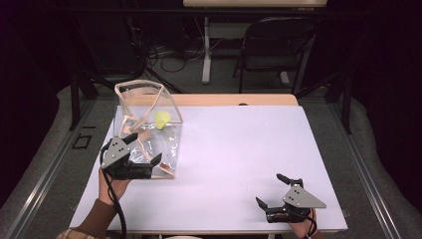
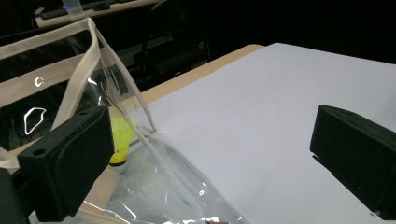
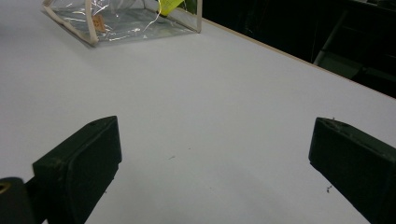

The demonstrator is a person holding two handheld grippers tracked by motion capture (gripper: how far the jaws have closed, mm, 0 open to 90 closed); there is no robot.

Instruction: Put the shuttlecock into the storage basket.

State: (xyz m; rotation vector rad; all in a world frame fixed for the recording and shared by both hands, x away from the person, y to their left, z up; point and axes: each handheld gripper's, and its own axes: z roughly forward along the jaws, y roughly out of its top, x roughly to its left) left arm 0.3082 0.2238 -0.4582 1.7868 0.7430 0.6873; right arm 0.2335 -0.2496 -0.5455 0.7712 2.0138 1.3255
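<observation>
From the high view, we see a white surface (image 1: 239, 149) with a clear plastic tote bag (image 1: 149, 124) trimmed in beige standing at its left side. A yellow shuttlecock (image 1: 161, 118) sits inside the bag, near its far end. Our left hand-held gripper (image 1: 144, 152) rests against the bag's near end, jaws spread wide and gripping nothing. Our right hand-held gripper (image 1: 271, 191) lies well apart, at the near right corner of the surface, jaws also wide open and empty.

In the left gripper view, the two black jaws stand far apart. The bag's clear wall (image 2: 154, 182) and beige strap (image 2: 79, 88) sit beside the left jaw, with the shuttlecock (image 2: 120, 142) visible through the plastic just behind it.

In the right gripper view, the jaws gape over bare surface, and the bag (image 3: 126, 21) lies far off at the top left.

We judge the risk to be the soft, slippery plastic: a jaw closing on the wall alone could crumple or tip the bag, rolling the shuttlecock away or pushing the bag off the left edge.
</observation>
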